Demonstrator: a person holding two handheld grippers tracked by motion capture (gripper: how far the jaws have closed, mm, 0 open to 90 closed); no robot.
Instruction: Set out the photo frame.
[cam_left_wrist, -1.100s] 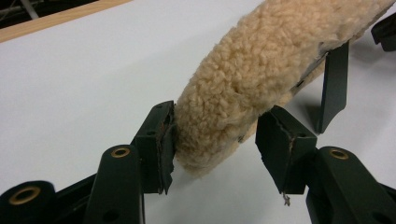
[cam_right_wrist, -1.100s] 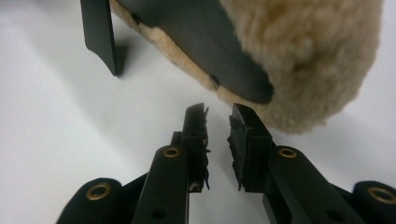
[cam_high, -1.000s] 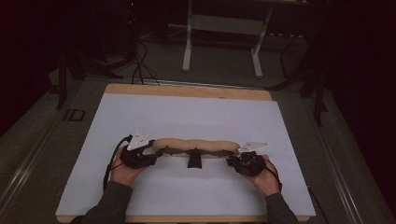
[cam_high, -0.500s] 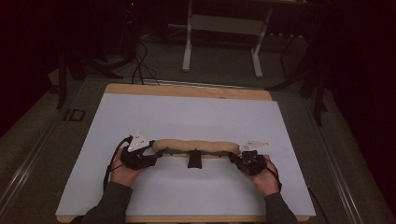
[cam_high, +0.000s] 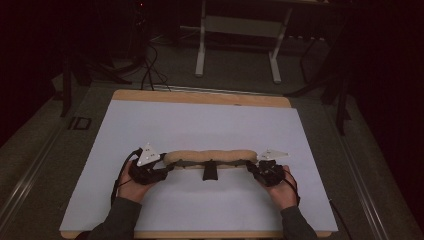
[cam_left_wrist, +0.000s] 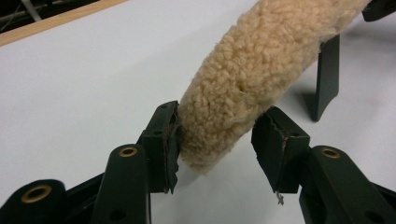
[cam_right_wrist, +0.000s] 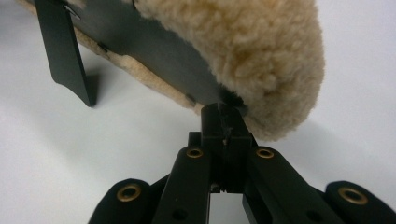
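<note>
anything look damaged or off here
Yes: the left gripper has worn pads, chipped and ragged at the edges, with a frayed bit hanging off the other one. Its jaws straddle the fleece pad with a gap on one side. Nothing else stands out.
</note>
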